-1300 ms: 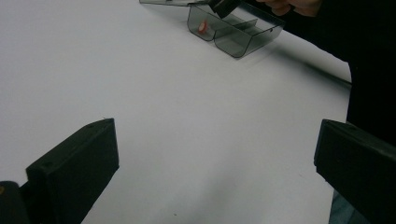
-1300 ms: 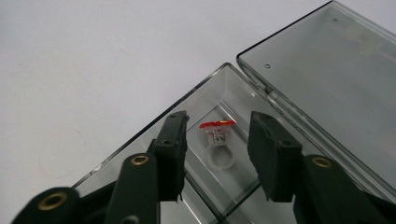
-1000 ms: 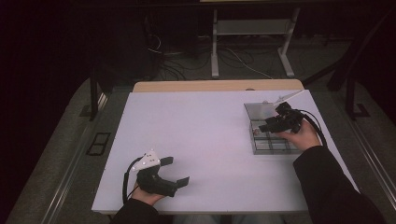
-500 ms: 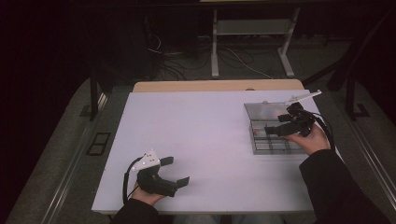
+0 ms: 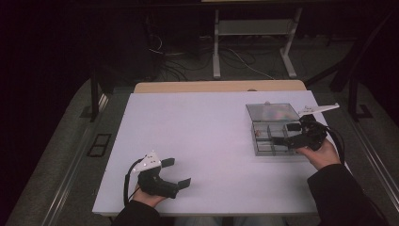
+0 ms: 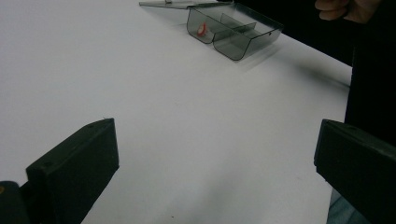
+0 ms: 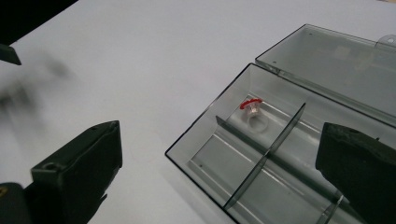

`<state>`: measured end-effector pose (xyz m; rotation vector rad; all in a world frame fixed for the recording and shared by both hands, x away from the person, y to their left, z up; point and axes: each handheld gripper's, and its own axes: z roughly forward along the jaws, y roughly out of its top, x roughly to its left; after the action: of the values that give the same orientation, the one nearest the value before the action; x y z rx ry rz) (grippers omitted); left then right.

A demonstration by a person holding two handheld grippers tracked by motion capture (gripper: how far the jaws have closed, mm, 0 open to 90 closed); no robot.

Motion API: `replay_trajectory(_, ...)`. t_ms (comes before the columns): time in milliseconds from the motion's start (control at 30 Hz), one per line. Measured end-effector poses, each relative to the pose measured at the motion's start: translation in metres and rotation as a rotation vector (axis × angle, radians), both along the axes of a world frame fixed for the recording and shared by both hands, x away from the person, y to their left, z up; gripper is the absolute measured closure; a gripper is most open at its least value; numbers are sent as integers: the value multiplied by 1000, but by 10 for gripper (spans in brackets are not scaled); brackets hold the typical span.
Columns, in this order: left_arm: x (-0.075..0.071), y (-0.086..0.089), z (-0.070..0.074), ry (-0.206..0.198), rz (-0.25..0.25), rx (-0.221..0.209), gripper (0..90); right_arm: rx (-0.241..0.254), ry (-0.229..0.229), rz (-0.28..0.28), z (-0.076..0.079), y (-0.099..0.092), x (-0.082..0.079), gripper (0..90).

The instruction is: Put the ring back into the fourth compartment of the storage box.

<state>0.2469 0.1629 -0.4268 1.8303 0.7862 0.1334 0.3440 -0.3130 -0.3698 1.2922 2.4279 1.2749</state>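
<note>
A clear grey compartment box (image 5: pixel 272 147) sits at the table's right with its lid (image 5: pixel 273 112) swung open behind it. A small clear piece with a red top (image 7: pixel 252 109) lies in one compartment, also seen in the left gripper view (image 6: pixel 201 29). My right gripper (image 5: pixel 286 133) hovers at the box's right edge, pointing left over it. Its jaws have just been opening and stand wide, with nothing gripped (image 7: pixel 219 140). My left gripper (image 5: pixel 177 172) rests near the table's front left, open and empty (image 6: pixel 215 140).
The white tabletop (image 5: pixel 197 127) is bare between the two grippers. A wooden strip (image 5: pixel 216 86) runs along its far edge. Beyond it, cables and a white stand's legs (image 5: pixel 249 52) lie on the dark floor.
The right gripper has drawn back from over the box toward its right edge, and its jaws have opened wide. The left gripper has not moved.
</note>
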Motion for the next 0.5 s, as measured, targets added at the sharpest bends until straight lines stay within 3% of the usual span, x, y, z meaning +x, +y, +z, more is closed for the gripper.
replay_trajectory(500,0,0,0,1,2,0,0,37,-63,44,-18,10,-43,0)
